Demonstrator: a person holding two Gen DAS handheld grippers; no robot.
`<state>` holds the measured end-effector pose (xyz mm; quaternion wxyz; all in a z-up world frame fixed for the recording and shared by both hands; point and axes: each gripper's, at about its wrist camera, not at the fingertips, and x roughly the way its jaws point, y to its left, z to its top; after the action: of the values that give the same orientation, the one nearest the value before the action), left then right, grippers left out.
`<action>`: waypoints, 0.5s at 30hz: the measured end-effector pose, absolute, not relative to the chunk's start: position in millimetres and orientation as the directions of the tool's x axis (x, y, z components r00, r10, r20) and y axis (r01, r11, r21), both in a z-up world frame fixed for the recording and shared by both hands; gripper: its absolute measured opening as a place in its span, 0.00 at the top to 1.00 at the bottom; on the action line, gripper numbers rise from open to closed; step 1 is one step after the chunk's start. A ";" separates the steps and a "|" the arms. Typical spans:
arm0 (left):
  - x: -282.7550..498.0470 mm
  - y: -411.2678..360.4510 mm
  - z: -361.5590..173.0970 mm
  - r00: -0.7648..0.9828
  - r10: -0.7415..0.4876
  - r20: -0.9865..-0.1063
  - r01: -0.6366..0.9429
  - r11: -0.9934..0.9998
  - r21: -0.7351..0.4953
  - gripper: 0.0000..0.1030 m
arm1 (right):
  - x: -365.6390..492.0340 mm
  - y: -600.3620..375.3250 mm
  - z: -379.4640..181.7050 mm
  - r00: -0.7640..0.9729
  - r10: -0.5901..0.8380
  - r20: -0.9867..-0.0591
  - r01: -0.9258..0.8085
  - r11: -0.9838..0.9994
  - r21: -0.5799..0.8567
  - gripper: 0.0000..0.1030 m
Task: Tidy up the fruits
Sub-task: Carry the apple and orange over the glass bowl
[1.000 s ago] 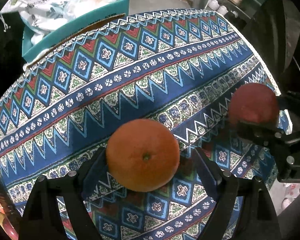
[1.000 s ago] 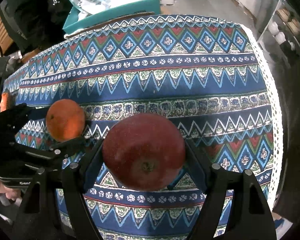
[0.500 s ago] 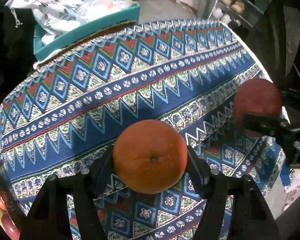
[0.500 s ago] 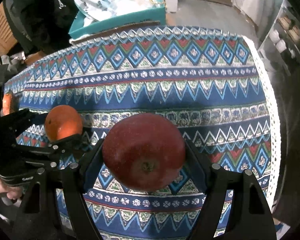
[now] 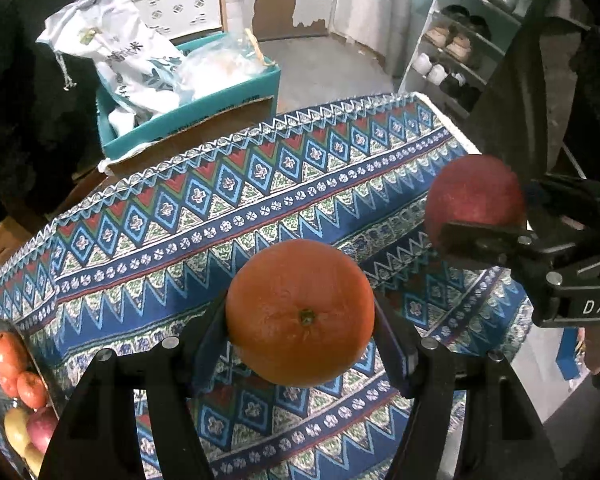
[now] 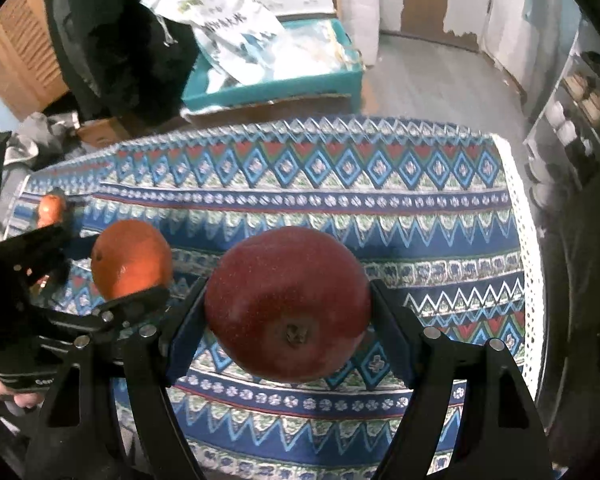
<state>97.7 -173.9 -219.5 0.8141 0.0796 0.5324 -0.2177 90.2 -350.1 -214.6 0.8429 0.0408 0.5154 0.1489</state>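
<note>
My left gripper is shut on an orange and holds it above the patterned tablecloth. My right gripper is shut on a dark red apple, also held above the cloth. The apple and right gripper show at the right of the left wrist view. The orange and the left gripper show at the left of the right wrist view. Several fruits lie in a container at the table's left end.
A teal box with plastic bags stands on the floor beyond the table's far edge. A shoe rack is at the far right. The table's right edge has a white lace border.
Both grippers have risen with their fruit and tilted up, so the table looks farther and more of the room shows. The left gripper closed on the orange.
</note>
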 end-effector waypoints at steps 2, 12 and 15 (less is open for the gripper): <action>93.6 -169.3 -211.7 0.345 -0.279 -0.896 0.435 0.893 -0.110 0.32 | 88.1 -347.3 -206.0 0.436 0.302 -0.848 -0.220 0.949 0.225 0.25; 74.7 -140.1 -162.6 0.427 -0.301 -0.853 0.424 0.900 -0.105 0.32 | 75.3 -333.0 -164.0 0.487 0.348 -0.801 -0.269 0.932 0.242 0.25; 70.9 -130.8 -151.4 0.434 -0.312 -0.845 0.409 0.904 -0.124 0.32 | 71.5 -327.9 -152.2 0.501 0.364 -0.786 -0.286 0.926 0.246 0.25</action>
<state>70.9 -130.8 -151.4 0.8453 0.0499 0.4872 -0.2133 71.5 -327.9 -152.2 0.8652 0.0417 0.4631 0.1878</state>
